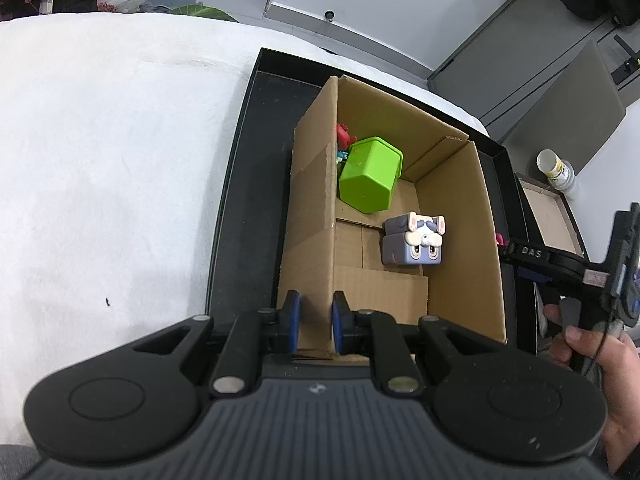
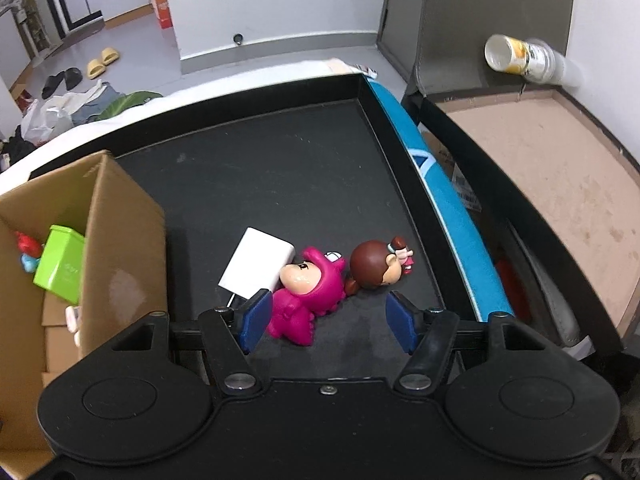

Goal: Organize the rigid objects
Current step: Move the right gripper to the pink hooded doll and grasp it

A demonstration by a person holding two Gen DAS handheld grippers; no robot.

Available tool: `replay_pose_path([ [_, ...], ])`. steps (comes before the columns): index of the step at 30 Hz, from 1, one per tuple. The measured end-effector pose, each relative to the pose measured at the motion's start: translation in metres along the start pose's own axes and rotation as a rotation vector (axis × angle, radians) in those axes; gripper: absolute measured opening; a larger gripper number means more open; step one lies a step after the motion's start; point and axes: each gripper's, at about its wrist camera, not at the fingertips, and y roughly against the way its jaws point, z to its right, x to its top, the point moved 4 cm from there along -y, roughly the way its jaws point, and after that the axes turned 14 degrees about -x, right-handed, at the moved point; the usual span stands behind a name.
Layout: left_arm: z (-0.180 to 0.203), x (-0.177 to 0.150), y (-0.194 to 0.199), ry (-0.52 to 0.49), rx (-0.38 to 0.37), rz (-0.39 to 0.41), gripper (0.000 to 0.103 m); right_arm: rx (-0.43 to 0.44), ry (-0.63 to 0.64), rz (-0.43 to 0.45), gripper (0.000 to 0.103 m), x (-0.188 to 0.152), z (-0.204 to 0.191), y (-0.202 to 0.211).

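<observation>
Your left gripper (image 1: 316, 322) clamps the cardboard box (image 1: 460, 216) wall; your right gripper (image 2: 327, 318) jaws open around the pink figure (image 2: 306, 302).

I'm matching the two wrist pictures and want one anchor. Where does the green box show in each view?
Left wrist: the green box lies tipped in the far part of the cardboard box, just above the picture's middle, beyond the grey animal cube.
Right wrist: it shows at the left edge, inside the same carton, next to a red toy.
Shared landmark: the black tray that holds the carton.
</observation>
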Motion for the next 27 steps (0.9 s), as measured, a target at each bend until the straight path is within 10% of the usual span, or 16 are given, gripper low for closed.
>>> replay_pose_path([
  [11, 0.001, 0.0, -0.003, -0.014, 0.012, -0.005, 0.015, 0.018, -0.007, -0.024, 0.061, -0.004, -0.007, -0.015],
  [16, 0.002, -0.001, -0.003, -0.018, 0.016, -0.006, 0.015, 0.033, -0.005, -0.087, 0.035, -0.012, -0.007, -0.024],
  [27, 0.002, -0.001, -0.005, -0.023, 0.021, -0.007, 0.015, 0.035, 0.037, -0.057, 0.031, -0.019, -0.007, 0.003],
])
